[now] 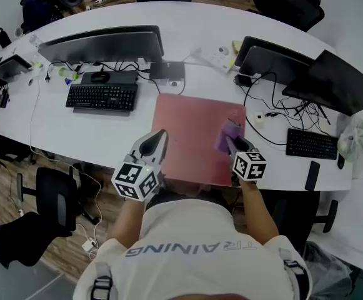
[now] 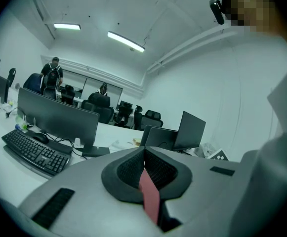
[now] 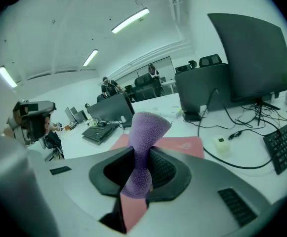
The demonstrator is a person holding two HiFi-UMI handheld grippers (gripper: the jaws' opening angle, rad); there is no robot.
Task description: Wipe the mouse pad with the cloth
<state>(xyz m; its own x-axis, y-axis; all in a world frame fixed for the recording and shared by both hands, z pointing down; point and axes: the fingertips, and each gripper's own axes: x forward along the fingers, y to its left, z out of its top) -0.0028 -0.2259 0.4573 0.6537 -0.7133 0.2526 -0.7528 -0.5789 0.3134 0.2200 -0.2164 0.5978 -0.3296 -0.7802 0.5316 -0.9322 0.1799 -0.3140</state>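
A pink mouse pad (image 1: 193,133) lies on the white desk in front of me; a strip of it (image 3: 178,144) shows past the right jaws. My right gripper (image 1: 230,144) is shut on a purple cloth (image 1: 227,134), held over the pad's right part. In the right gripper view the cloth (image 3: 144,147) is pinched between the jaws and flares out above them. My left gripper (image 1: 159,139) hovers at the pad's left near edge, shut with nothing in it; in the left gripper view its jaws (image 2: 144,169) meet.
A black keyboard (image 1: 102,96) and a monitor (image 1: 103,44) stand left of the pad. Right of it are two dark monitors (image 1: 331,80), tangled cables (image 1: 275,108), a second keyboard (image 1: 312,144) and a phone (image 1: 312,175). Office chairs (image 1: 40,208) sit below the desk edge.
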